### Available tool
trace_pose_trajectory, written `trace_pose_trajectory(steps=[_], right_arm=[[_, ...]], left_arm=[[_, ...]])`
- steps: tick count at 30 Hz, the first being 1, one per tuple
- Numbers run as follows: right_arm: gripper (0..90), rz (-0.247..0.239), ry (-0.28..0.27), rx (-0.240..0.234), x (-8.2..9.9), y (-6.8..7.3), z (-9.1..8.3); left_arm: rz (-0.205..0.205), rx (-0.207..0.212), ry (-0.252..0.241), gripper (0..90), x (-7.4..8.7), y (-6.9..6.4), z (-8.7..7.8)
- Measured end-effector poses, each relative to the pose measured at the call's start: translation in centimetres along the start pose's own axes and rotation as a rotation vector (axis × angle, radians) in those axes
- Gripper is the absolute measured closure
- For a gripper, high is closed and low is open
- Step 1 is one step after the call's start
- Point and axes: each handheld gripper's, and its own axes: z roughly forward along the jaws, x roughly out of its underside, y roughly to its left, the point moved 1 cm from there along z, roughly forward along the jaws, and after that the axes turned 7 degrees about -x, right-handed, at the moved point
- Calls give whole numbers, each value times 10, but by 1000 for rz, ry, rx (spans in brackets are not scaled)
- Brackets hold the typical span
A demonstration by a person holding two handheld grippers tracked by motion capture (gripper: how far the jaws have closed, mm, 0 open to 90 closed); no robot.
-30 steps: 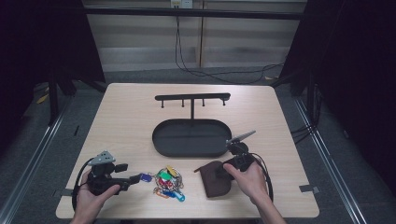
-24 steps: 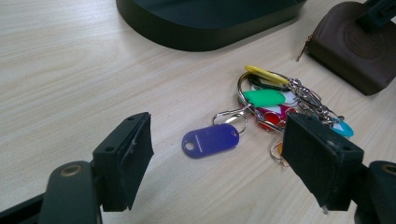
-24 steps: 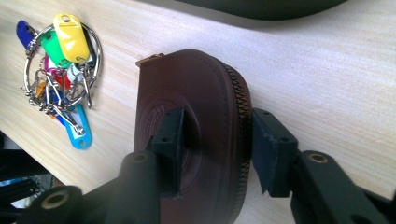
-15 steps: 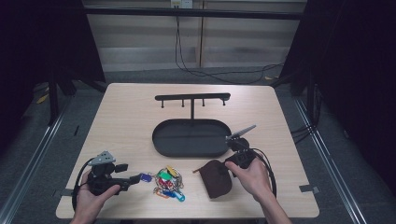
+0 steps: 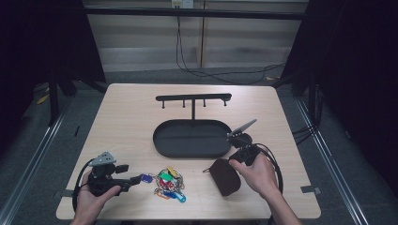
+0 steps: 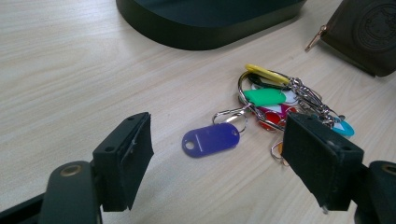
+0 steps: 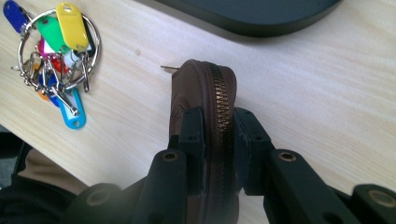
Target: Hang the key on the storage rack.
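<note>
Left gripper (image 5: 136, 179): near table edge, held level in left hand; jaws spread wide, nothing between pads, aimed at keys (image 6: 266, 105).
Keys: on table (image 5: 122, 126) just ahead of left gripper; ring with coloured tags, purple tag (image 6: 211, 139) nearest the jaws, apart from them.
Right gripper (image 7: 218, 140): near edge on right side; jaws just closed, now pinching pouch (image 7: 205, 88) across its zipped edge, pads pressed on both faces.
Pouch: brown, zipped shut, held edge-up with zip facing the right gripper view; in high view lying just right of keys (image 5: 170, 182), between keys and right hand (image 5: 258, 173).
Tray (image 5: 162, 140): black, oval, mid-table beyond keys and pouch.
Rack (image 5: 193, 97): black bar with pegs on a post, behind tray.
</note>
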Motion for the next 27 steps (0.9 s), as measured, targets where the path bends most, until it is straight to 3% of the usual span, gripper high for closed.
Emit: trace_pose_trajectory(steps=[9,14,27], right_arm=[[753,-5,13,22,-2,1,-18],[753,-17,48,77,-3,4,-26],[751,-21,32,125,-8,2,-49]], left_arm=[[-5,-1,-2,245,0,0,0],[-1,0,3,240,0,0,0],[-11,-13,7,209,0,1,0]])
